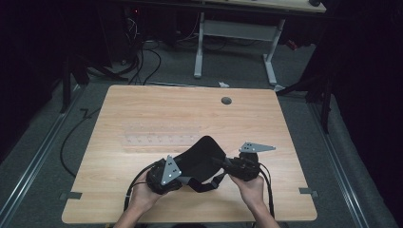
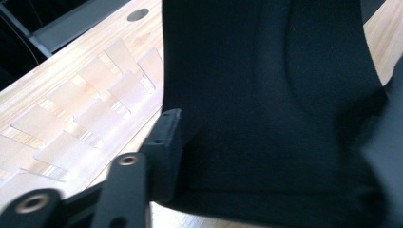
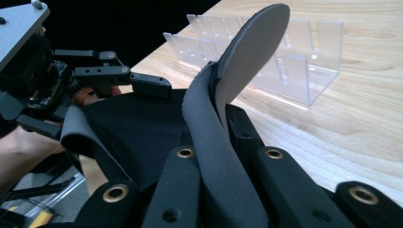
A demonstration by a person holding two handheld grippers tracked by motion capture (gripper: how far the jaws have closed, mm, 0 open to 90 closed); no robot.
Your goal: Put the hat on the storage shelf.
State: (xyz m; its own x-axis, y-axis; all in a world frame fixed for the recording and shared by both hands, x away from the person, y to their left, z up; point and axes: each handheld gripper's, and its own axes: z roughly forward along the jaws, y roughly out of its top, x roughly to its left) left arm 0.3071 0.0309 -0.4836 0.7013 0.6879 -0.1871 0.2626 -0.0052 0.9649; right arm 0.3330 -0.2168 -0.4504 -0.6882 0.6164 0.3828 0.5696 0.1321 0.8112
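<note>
- A black fabric piece (image 1: 202,159), soft and padded with straps hanging from it, is being held between the two grippers above the near middle of the wooden table (image 1: 142,199).
- The left gripper (image 1: 164,176) is being gripped by the person's left hand (image 1: 142,190) at the fabric's near-left edge; in the left gripper view one black jaw is being pressed against the edge of the fabric (image 2: 285,95), while the other jaw is hidden behind it, so a full clamp cannot be told for certain.
- The right gripper (image 1: 228,164) is being held by the right hand (image 1: 249,187) at the fabric's right side; in the right gripper view its jaws are being closed on a grey-lined fold of the fabric (image 3: 223,118), which is being pinched upright between them.
- In that same view the left gripper (image 3: 142,83) is being seen farther off, at the far edge of the cloth.
- A clear plastic rack (image 1: 159,137) with a row of upright dividers is being left on the table just beyond the fabric, apart from both grippers.
- A small round grommet hole (image 1: 226,100) is being shown near the table's far edge.
</note>
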